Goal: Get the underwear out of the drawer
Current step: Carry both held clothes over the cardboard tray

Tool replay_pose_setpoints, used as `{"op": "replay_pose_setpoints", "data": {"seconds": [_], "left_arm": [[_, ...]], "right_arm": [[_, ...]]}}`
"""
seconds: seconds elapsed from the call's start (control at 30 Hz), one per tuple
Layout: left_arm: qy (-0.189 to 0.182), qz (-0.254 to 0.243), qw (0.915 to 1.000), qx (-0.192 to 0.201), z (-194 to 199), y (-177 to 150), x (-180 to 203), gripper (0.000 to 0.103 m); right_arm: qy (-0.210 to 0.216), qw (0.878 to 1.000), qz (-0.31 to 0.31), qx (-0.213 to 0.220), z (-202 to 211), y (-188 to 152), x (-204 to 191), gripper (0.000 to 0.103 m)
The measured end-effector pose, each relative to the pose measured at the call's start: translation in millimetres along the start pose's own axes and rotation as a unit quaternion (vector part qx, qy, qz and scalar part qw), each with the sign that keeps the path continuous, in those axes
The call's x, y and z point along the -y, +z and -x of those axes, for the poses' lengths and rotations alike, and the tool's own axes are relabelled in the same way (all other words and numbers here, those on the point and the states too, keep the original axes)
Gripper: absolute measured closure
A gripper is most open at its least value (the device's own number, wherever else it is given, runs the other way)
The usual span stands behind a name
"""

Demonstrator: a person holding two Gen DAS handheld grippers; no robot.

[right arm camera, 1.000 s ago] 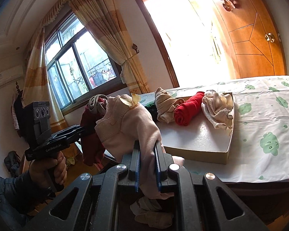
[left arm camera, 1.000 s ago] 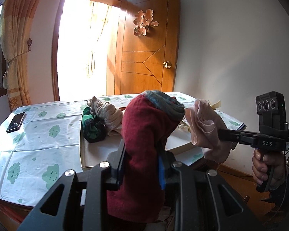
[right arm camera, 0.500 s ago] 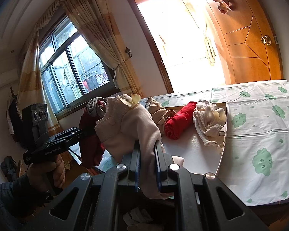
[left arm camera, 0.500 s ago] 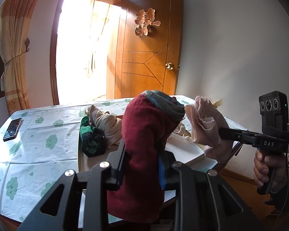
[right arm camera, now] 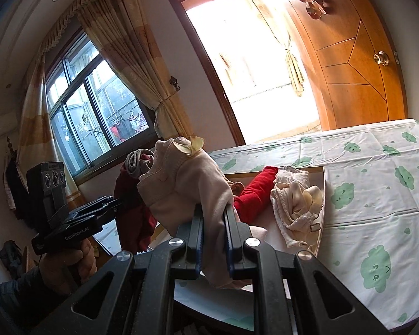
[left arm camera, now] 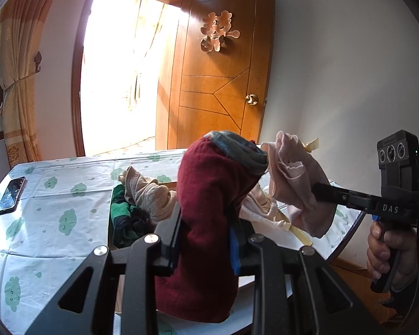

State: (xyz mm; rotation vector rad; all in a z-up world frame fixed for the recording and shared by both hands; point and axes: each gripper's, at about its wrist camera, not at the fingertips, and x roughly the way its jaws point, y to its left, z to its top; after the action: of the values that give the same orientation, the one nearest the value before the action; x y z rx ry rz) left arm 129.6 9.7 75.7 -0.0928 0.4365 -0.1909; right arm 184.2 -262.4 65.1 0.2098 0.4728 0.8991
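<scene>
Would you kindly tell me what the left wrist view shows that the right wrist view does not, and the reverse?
Only the left wrist view shows the phone on the tablecloth and the green striped garment in the tray.

Only the right wrist view shows the window and the bright red roll in the tray.

Both show the left claw shut on the maroon underwear, the right claw shut on the pink underwear, the tray and the wooden door.
</scene>
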Motion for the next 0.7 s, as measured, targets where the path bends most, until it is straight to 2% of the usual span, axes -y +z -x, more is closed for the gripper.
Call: {"op": "replay_pose_setpoints", "data": {"seconds": [0.33, 0.7], "left_arm": [[0.008, 0.012, 0.9999, -0.008, -31, 24, -10, 0.077], [0.002, 0.057, 0.9977, -0.037, -77, 42, -25, 0.077]], "right_arm": [[-0.016, 1.0, -0.023, -0.009, -31, 30, 12, 0.089], [-0.041, 0.997, -0.062, -0.024, -69, 47, 33, 0.089]]}}
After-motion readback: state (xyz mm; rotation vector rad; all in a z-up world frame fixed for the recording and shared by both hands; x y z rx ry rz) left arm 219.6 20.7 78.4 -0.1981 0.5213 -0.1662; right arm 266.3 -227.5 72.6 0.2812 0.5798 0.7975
